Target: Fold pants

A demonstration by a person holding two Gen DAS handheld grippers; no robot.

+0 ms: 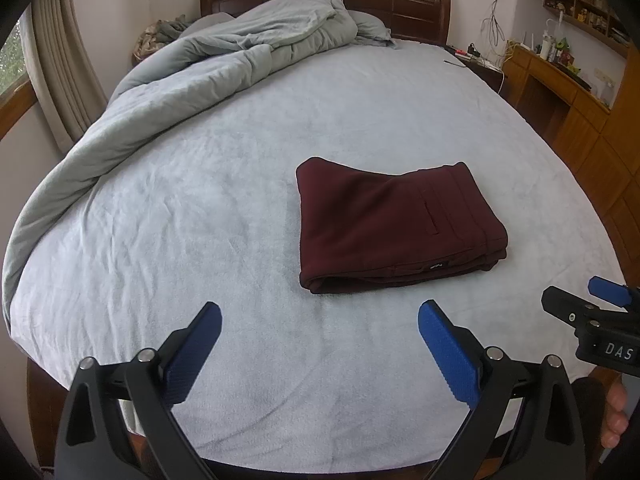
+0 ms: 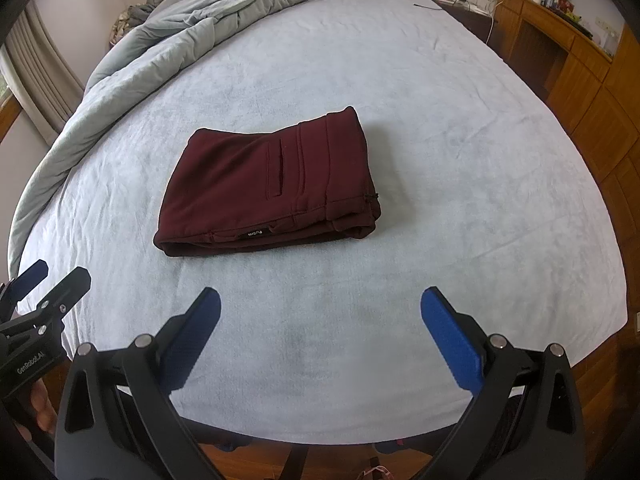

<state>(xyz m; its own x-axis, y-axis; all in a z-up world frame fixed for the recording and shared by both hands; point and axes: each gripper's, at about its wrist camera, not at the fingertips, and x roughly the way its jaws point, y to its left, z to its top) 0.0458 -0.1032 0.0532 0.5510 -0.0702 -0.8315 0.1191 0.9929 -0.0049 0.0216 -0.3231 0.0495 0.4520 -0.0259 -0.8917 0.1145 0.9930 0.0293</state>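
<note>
Dark maroon pants lie folded into a thick rectangular stack on the pale blue bed sheet, pocket slit and a small black label facing up. The right wrist view shows the same pants ahead and slightly left. My left gripper hovers open over the sheet, short of the stack's near edge, with nothing between its blue pads. Over the sheet nearer the bed's foot, my right gripper is open too and holds nothing. Each gripper shows at the edge of the other's view, held by a hand.
A rumpled grey duvet runs along the left side of the bed up to the dark wooden headboard. Wooden cabinets and a cluttered desk stand to the right. Curtains hang at the left. The wooden floor shows below the bed's foot.
</note>
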